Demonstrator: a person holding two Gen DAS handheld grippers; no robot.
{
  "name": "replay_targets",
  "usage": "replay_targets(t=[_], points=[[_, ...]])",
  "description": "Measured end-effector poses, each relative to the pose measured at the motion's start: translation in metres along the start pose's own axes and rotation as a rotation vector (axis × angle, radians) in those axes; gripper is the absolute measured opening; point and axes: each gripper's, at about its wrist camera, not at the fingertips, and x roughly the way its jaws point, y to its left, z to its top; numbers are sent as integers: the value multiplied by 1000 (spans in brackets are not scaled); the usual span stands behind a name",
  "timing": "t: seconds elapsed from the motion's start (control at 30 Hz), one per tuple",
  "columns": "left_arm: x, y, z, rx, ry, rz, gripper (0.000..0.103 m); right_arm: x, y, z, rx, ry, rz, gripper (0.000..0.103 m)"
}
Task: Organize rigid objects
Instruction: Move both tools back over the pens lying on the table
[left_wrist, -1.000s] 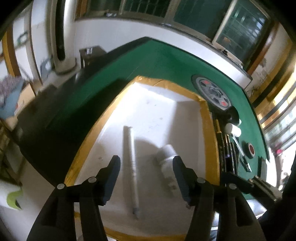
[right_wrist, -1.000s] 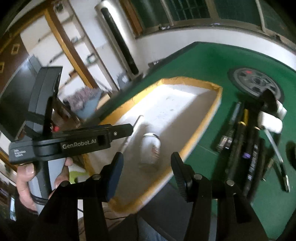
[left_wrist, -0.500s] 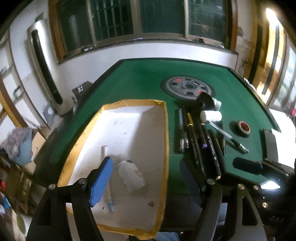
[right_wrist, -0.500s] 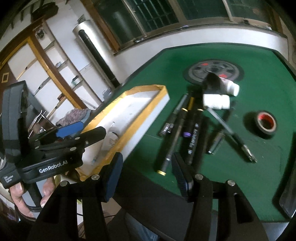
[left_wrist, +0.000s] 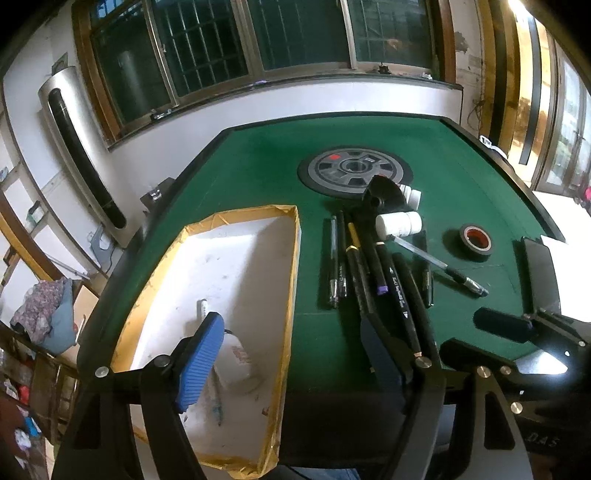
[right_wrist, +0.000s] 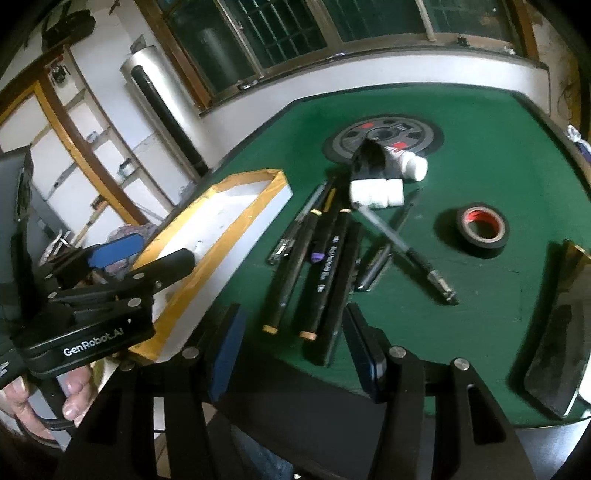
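Note:
A white tray with a yellow taped rim (left_wrist: 291, 280) (right_wrist: 221, 258) lies at the table's near left. In it lie a white bottle (left_wrist: 236, 360) and a white pen (left_wrist: 202, 308). Several black pens and markers (left_wrist: 373, 273) (right_wrist: 321, 254) lie side by side on the green felt, with a white bottle (left_wrist: 399, 225) (right_wrist: 376, 192) and a black object with another white bottle (right_wrist: 373, 158) behind them. My left gripper (left_wrist: 291, 354) is open and empty above the tray's near right rim. My right gripper (right_wrist: 295, 343) is open and empty above the near ends of the markers.
A roll of black tape (left_wrist: 474, 242) (right_wrist: 482, 230) lies right of the pens. A clear pen (right_wrist: 406, 251) lies slantwise. A round grey disc (left_wrist: 354, 171) sits mid-table. A dark flat slab (right_wrist: 554, 350) lies at the right edge. The table's near edge (right_wrist: 332, 373) is just under the right gripper.
Both grippers have swung right and pulled back from over the tray, so the pens and tape are in view. The bottle and pen stay in the tray.

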Motion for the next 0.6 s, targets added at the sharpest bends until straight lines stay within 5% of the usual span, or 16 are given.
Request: replay_targets(t=[0.17,0.4,0.6], points=[[7,-4,1,7,16,-18,80,-2,-4,4,-20,-17,-72,60],[34,-4,-4,-41,122,-213,80,3,-44,13,41,-5,-74,60],[41,-13,-3,-58,148,-308,80,23,-77,26,66,30,-130,58]])
